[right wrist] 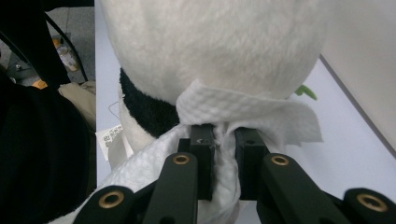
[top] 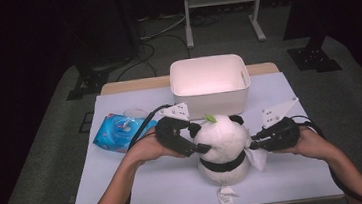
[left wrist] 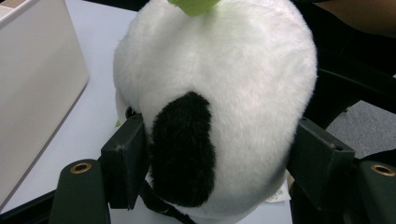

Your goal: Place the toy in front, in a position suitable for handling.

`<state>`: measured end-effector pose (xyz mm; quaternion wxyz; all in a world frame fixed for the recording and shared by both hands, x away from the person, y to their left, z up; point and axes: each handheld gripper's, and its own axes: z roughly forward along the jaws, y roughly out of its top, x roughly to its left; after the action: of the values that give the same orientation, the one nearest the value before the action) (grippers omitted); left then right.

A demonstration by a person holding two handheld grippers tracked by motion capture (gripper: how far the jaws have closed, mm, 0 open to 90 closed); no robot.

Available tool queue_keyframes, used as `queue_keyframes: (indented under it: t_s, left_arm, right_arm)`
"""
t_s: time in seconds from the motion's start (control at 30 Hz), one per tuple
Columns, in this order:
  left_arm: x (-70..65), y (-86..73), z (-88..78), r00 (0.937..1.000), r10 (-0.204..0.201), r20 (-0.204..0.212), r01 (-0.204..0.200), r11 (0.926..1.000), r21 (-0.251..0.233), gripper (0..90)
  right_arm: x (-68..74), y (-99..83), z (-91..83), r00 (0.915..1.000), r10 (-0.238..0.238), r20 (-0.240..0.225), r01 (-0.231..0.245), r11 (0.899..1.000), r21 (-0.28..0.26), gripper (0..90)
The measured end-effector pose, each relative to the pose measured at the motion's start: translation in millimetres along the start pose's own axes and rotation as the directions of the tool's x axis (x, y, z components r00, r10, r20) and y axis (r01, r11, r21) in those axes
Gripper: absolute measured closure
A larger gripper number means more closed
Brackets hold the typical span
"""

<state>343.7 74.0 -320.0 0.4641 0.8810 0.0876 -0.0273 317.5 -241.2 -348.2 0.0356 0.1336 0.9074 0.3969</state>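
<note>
Your right claw, nearest the lens, is clenched on a white wipe pressed against the plush panda at the table's six o'clock edge. Your left claw grasps the panda's head from nine o'clock. Wiping appears underway; next, likely drag the wipe across the fur while holding the toy steady.

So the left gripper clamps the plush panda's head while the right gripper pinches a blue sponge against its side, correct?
Not quite. The left gripper does clamp the plush panda at the head, but the right gripper pinches a white wet wipe, not a blue sponge, against the toy's side. The right gripper view shows it plainly.
</note>
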Motion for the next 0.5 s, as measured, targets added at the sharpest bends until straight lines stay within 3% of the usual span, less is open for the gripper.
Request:
queue_keyframes:
  t_s: [0.23, 0.4, 0.5]
  left_arm:
    - [1.5, 0.2, 0.9, 1.0000, -0.008, 0.000, 0.008, 1.0000, -0.001, 28.0]
    - [1.8, 1.7, 3.0, 0.9999, -0.013, -0.003, 0.013, 0.9999, -0.003, 28.0]
    - [1.1, 4.4, 8.0, 1.0000, -0.004, 0.003, 0.004, 0.9999, -0.009, 28.0]
  right_arm:
    - [-1.1, -1.1, -11.4, 0.9998, 0.018, 0.012, -0.017, 0.999, -0.036, 80.6]
    - [1.4, 8.7, -24.6, 0.9992, -0.010, 0.038, 0.011, 0.999, -0.032, 80.5]
    - [3.4, 23.3, -40.4, 0.9982, -0.033, 0.049, 0.037, 0.996, -0.082, 80.5]
